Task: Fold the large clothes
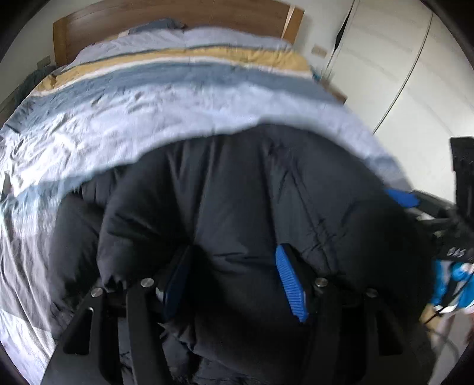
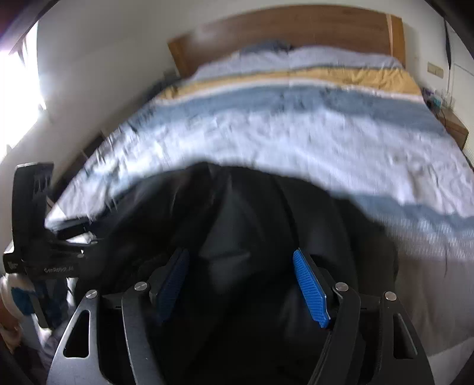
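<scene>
A large black puffer jacket [image 1: 237, 192] lies bunched at the near edge of the bed; it also fills the lower middle of the right wrist view [image 2: 251, 213]. My left gripper [image 1: 234, 266] is open, its blue pads [image 1: 288, 281] set wide with jacket fabric bulging between them. My right gripper [image 2: 241, 266] is also open, its blue pads [image 2: 309, 287] spread wide over the jacket. The right gripper shows at the right edge of the left wrist view [image 1: 403, 198]. The left gripper shows at the left edge of the right wrist view [image 2: 59, 237]. Both views are motion-blurred.
The bed [image 1: 148, 97] has a duvet striped in pale blue, grey-blue and yellow, with a wooden headboard [image 2: 296, 26] behind. White wardrobe doors [image 1: 400, 59] stand to the right. A bright window [image 2: 20, 74] is on the left. A wooden nightstand [image 2: 453, 127] sits by the bed.
</scene>
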Demonstrator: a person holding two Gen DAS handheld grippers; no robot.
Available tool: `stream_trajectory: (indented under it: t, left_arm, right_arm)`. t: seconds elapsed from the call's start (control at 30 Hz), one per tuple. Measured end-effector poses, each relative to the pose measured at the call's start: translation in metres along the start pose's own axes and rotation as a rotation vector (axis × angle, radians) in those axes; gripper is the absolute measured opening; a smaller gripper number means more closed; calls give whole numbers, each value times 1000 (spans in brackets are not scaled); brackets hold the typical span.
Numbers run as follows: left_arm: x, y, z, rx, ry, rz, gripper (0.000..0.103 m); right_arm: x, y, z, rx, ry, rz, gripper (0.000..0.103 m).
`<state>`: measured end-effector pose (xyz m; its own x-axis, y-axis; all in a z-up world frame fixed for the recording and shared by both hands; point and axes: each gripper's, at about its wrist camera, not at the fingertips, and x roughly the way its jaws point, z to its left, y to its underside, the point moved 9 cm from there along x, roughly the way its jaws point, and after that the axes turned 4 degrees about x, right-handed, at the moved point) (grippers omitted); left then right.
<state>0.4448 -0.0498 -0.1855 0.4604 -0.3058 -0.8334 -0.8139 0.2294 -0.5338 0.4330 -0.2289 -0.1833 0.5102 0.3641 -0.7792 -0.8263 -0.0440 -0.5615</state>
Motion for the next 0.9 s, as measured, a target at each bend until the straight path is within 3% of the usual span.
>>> stream_trajectory:
  t: [0.17, 0.3, 0.43, 0.6, 0.77, 0.9]
  left_arm:
    - [27, 27, 12, -83, 48, 12, 58]
    - [32, 36, 9, -54, 14, 30, 58]
    - [2, 33, 2, -50, 21, 28, 58]
    - [-47, 41, -26, -3, 34, -33, 58]
    - [-22, 80, -37, -5, 1, 79, 58]
    - [-39, 81, -37, -32, 4, 74, 58]
  right_arm:
    - [18, 38, -20, 32, 9, 12, 72]
    - [22, 50, -20, 15, 46, 24, 72]
    - [-7, 40, -10, -7, 81, 40, 72]
    - [-53, 42, 20, -42, 32, 2, 71]
    - [-29, 85, 15, -16, 47, 138, 71]
    - [-40, 94, 4, 58, 55, 125, 71]
